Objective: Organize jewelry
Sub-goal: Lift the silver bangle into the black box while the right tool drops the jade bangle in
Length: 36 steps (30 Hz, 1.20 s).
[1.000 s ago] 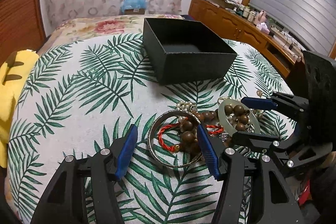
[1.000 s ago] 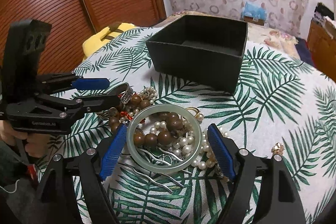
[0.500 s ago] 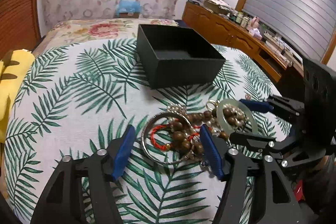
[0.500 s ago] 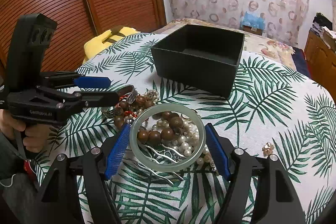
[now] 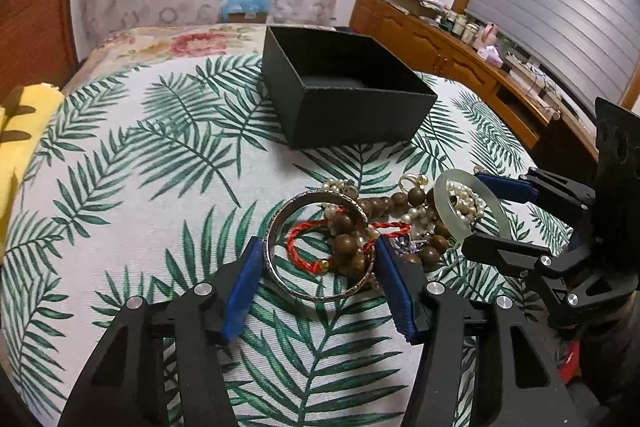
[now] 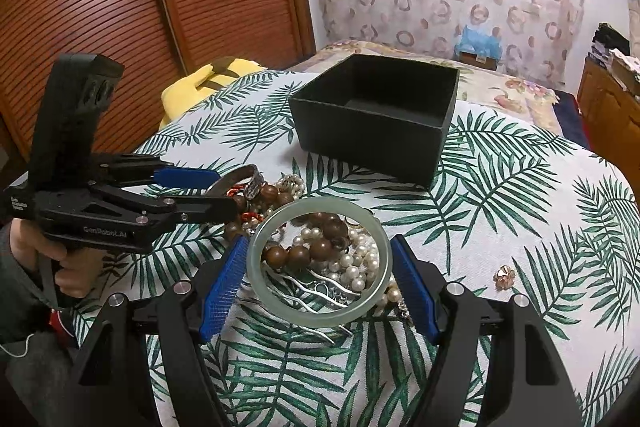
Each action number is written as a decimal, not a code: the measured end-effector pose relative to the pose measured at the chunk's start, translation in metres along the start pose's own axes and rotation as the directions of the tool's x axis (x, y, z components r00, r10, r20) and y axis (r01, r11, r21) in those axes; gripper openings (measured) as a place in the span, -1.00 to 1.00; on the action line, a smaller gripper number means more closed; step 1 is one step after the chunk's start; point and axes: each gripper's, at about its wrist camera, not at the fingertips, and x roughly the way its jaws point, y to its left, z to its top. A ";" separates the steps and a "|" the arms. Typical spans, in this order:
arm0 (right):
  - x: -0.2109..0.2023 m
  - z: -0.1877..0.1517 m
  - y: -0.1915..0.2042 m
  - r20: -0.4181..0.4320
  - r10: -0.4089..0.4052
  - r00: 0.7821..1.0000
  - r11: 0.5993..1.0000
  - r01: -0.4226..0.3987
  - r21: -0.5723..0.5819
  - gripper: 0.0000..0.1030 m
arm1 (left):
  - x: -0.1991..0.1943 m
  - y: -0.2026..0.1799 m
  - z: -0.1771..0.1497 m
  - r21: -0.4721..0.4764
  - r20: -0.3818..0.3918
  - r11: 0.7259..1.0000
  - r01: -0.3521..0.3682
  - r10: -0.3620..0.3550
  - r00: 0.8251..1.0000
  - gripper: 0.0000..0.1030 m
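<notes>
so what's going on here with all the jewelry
A person is sorting a tangled jewelry pile on a palm-leaf tablecloth, a gripper in each hand. The left gripper straddles the silver bangle, its jaws just closing in. The right gripper brackets the pale green jade bangle, which looks tilted up off the pile. The black box behind looks empty.

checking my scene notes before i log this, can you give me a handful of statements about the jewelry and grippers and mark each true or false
1. The black box has its lid on. False: it is open on top, and no jewelry shows inside.
2. The left gripper straddles the silver bangle. True.
3. The jade bangle lies inside the box. False: it lies on the leaf-print cloth, between the right gripper's fingers.
4. A red cord bracelet lies inside the silver bangle's ring. True.
5. Brown wooden beads show through the jade bangle. True.
</notes>
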 end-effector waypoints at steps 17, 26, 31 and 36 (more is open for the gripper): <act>-0.023 0.039 -0.033 0.076 -0.073 0.994 0.997 0.074 -0.022 0.44 | -0.018 -0.014 0.055 0.060 0.114 0.997 -0.049 0.042 0.993 0.05; -0.031 0.074 -0.076 0.121 -0.111 0.986 0.994 0.113 -0.003 0.44 | 0.022 -0.026 0.108 0.093 0.101 0.994 -0.060 0.050 0.994 0.06; -0.019 0.091 -0.092 0.117 -0.108 0.987 0.994 0.111 -0.014 0.44 | 0.045 -0.026 0.121 0.094 0.067 0.994 -0.061 0.054 0.996 0.06; -0.003 0.104 -0.098 0.100 -0.082 0.992 0.996 0.086 -0.038 0.44 | 0.041 -0.026 0.126 0.109 0.102 0.991 -0.082 0.071 0.992 0.22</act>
